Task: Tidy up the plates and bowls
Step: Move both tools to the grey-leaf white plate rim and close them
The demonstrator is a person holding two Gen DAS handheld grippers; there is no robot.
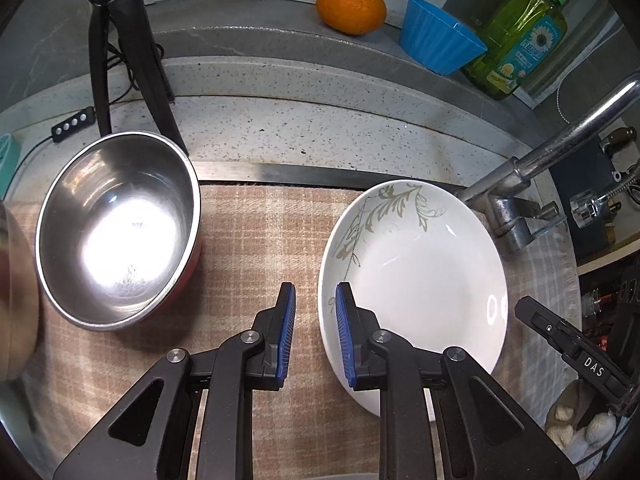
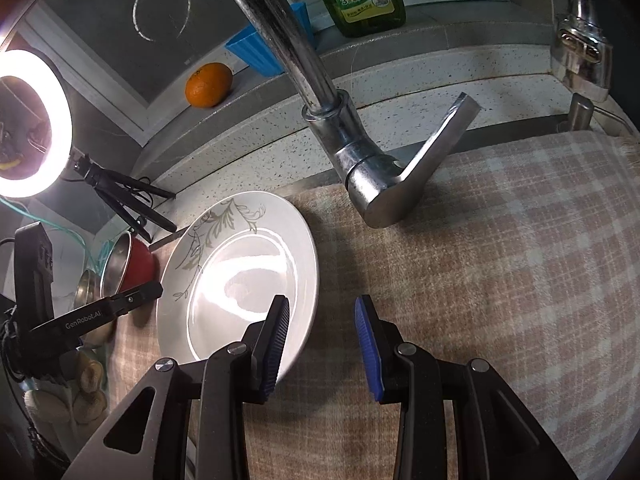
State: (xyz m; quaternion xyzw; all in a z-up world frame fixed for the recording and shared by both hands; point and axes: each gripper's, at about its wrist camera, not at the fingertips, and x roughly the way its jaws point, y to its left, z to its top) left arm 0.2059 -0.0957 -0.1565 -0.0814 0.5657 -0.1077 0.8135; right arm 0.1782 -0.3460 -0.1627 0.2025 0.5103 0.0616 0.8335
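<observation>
A white plate with a grey leaf pattern (image 1: 420, 280) lies on the checked cloth (image 1: 256, 240); it also shows in the right wrist view (image 2: 240, 272). My left gripper (image 1: 316, 296) is open, its jaws either side of the plate's left rim, empty. My right gripper (image 2: 322, 312) is open and empty, its jaws astride the plate's right rim. A steel bowl with a red outside (image 1: 116, 228) sits left of the plate, also seen small in the right wrist view (image 2: 128, 264). Another metal dish (image 1: 16, 300) shows blurred at the far left edge.
A chrome tap (image 2: 360, 160) rises behind the plate. On the ledge behind are an orange (image 1: 351, 8), a blue cup (image 1: 438, 36) and a green soap bottle (image 1: 520, 36). A black tripod (image 1: 124, 52) with a ring light (image 2: 28, 124) stands at the left.
</observation>
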